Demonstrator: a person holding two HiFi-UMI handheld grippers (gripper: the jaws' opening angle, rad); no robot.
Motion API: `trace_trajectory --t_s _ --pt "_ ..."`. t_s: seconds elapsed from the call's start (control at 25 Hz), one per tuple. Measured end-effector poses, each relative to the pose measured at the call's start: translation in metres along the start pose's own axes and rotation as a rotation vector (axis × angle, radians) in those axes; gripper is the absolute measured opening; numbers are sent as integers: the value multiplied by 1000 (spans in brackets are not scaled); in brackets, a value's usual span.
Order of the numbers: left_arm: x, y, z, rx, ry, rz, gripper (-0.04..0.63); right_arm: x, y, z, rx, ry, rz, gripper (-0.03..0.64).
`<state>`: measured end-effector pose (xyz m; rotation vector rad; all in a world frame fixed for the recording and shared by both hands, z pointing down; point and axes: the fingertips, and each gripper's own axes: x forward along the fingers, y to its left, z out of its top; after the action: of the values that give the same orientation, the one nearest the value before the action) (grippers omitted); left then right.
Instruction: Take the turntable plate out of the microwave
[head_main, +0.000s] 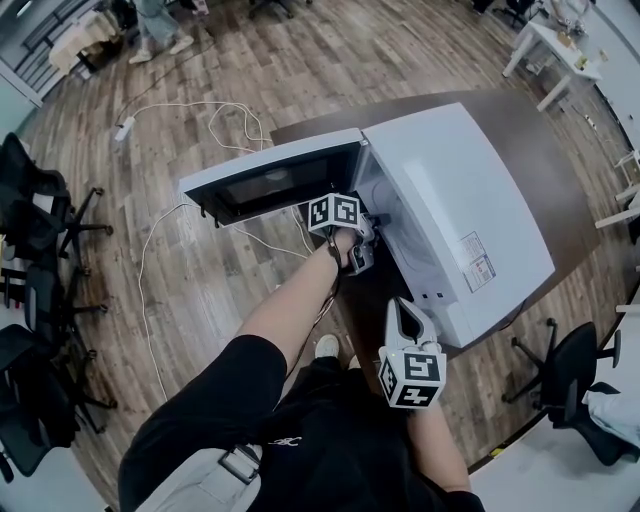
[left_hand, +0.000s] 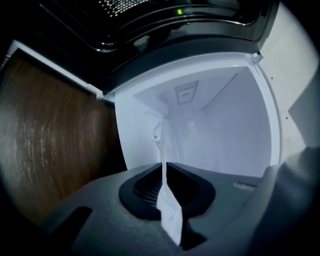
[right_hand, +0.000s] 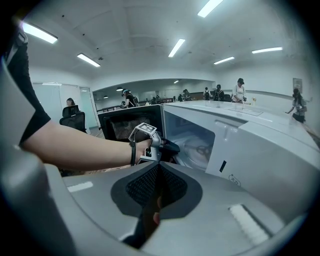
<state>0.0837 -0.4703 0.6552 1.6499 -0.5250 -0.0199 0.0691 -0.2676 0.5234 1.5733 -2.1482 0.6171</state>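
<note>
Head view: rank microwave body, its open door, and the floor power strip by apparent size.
Largest: microwave body.
Then: open door.
Smallest: power strip, though it lies farther from the camera.

A black short-sleeved top (head_main: 200, 400) covers the shoulder well behind the left tongs (head_main: 368, 232), with a small white logo (head_main: 285, 440) on the black cloth and a pale grey buckled strap (head_main: 238, 464) beside it. A dark band (right_hand: 132, 152) circles the wrist just behind those tongs. They and the right tongs (head_main: 397, 303) are pale grey, with dark ribbed pads (right_hand: 142, 187) and a rear cube of black-and-white square markers (head_main: 333, 212). A white shoe (head_main: 327, 347) shows between the two.
</note>
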Motion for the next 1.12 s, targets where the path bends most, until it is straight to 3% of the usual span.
trace_trajectory --t_s 0.2,0.28,0.4,0.56,0.68,0.84,1.0,1.12 --pt "-3 0 -1 -106 -41 -83 51 4 7 0 -6 2 8 6" --pt "-4 -1 -1 -107 -41 -91 51 5 10 0 -9 4 10 6" --pt "-4 -2 -1 -52 -22 -45 82 5 10 -1 -9 8 9 6" --pt "-1 7 -1 -37 3 69 25 7 12 -1 -13 9 10 7" --pt "-3 7 -2 -67 -3 71 23 8 15 1 -19 11 17 6" --pt "-6 4 -7 -92 -31 18 21 12 15 0 -29 15 11 6" --pt "-11 -3 -6 -85 -29 6 20 31 4 7 -101 -7 -98 8" --pt "-15 -8 -3 -76 -8 3 20 61 -1 10 -250 5 -191 23"
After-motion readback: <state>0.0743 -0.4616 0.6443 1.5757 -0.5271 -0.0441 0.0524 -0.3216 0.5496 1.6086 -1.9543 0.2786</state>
